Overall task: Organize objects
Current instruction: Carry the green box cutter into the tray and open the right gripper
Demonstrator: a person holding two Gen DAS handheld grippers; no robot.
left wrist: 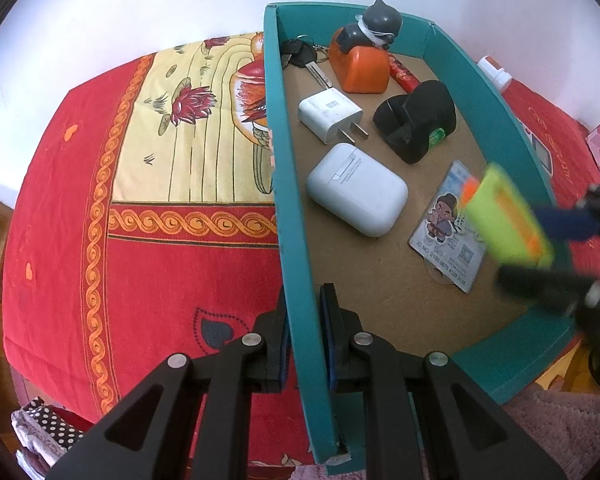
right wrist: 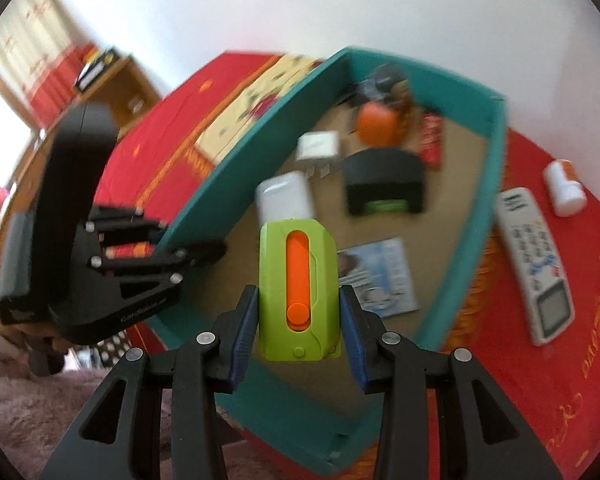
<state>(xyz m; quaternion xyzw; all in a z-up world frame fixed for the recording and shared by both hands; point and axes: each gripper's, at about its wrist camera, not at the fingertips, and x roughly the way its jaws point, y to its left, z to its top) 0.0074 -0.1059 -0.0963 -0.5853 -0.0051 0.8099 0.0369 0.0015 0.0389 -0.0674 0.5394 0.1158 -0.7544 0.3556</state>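
- Two risks: green-and-orange gadget, clamped in right gripper above teal box, could land on ID card or earbud case.
- Left gripper, nearly closed, pinches box wall; slip shifts box.
- Red patterned cloth, white wall behind; remote and pill bottle outside box.

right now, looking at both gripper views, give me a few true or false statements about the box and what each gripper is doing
1. The left gripper is shut on the wall of the teal box. True.
2. The right gripper is empty. False: it holds a green and orange gadget.
3. The remote control lies inside the box. False: it lies outside, on the red cloth.
4. A white earbud case lies in the box. True.
5. The white bottle is in the box. False: it lies outside, near the remote.
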